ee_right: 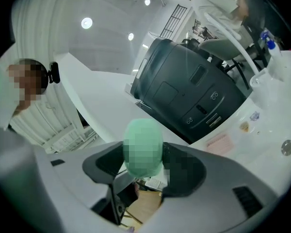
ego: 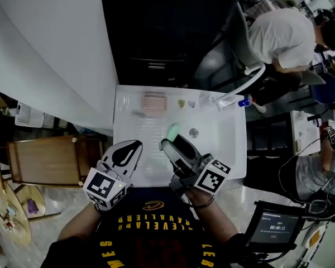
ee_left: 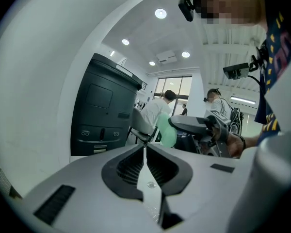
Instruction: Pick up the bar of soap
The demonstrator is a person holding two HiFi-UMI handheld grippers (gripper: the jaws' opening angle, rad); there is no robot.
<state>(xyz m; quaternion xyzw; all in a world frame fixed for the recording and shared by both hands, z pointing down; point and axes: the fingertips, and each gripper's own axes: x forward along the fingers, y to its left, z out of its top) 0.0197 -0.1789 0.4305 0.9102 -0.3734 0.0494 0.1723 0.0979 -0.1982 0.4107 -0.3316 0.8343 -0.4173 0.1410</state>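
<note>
Seen from above, a wooden cabinet (ego: pixel 50 161) stands at far left, beside a white sink (ego: pixel 229 144) whose front rim meets the person's chest. The left gripper (ego: pixel 133 147) hovers over the sink's near left corner, its jaws pressed together on nothing. A pink ridged soap dish (ego: pixel 154 101) sits on the back ledge. The right gripper (ego: pixel 168 145) reaches over the open basin, jaws clamped on the green bar of soap (ego: pixel 172 132), just left of the drain (ego: pixel 194 132). A tap (ego: pixel 226 100) and a blue-capped bottle (ego: pixel 244 102) occupy the back right corner.
</note>
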